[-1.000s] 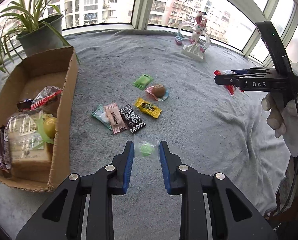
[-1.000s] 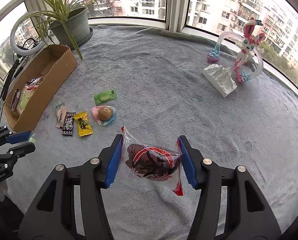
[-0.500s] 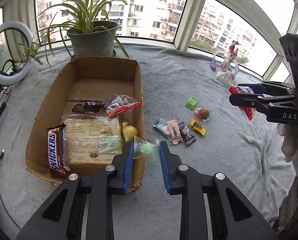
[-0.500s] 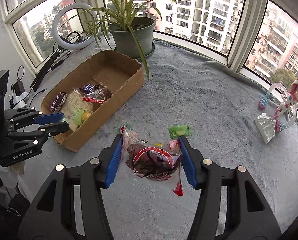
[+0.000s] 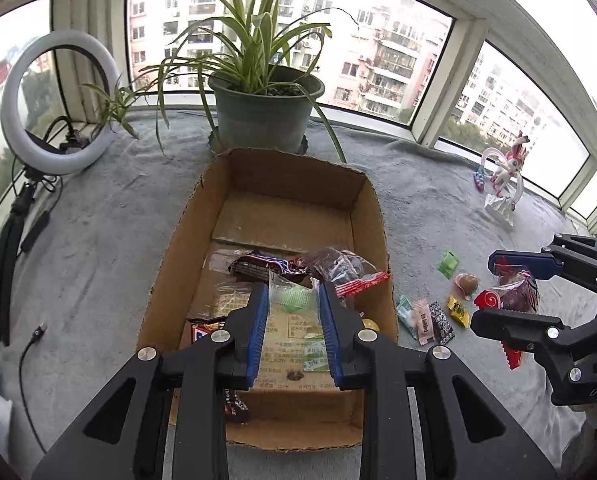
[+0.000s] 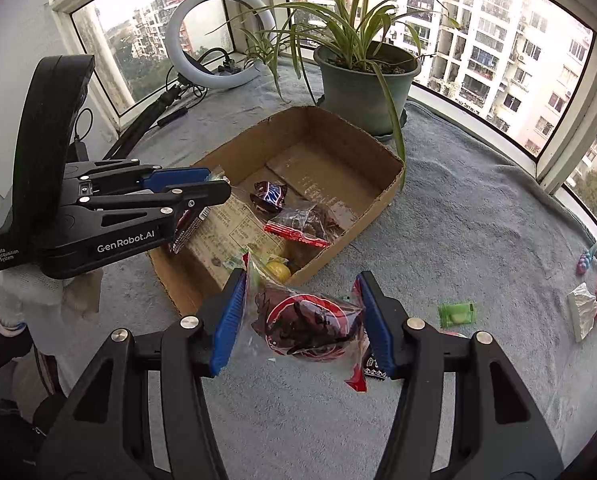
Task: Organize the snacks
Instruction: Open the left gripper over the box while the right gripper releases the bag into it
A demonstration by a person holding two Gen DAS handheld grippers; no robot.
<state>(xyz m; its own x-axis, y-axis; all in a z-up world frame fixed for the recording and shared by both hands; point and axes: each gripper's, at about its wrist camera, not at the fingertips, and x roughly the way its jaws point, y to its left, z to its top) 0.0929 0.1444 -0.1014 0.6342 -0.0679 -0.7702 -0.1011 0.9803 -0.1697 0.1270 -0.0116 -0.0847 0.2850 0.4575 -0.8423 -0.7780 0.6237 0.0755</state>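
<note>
The grey fleece blanket [image 5: 110, 240] covers the whole sill, its near edge cut off below my grippers in both views. On it sits the open brown cardboard box [image 5: 372, 216], whose near floor is partly hidden behind my left gripper [image 5: 292, 304]; under the blue pads I can only make out pieces of a large flat printed packet [image 6: 234, 220] and a Snickers bar [image 5: 200, 326], with a dark chocolate wrapper [image 5: 258, 266] and a clear red-edged bag [image 5: 338, 268] lying further in. My right gripper [image 6: 300, 322] is clamped on a clear pouch of dark dried fruit with a red round label [image 6: 306, 322], held in the air just outside the box's near corner; the pouch covers most of the loose sweets on the blanket behind it, though the green sachet [image 6: 456, 314] shows beside it. My left gripper is closed on a small clear packet with a green candy [image 5: 294, 300], hanging over the middle of the box, above the flat packet. In the left view the small wrapped sweets [image 5: 424, 316] lie in a row just right of the box, their print too small to read.
</note>
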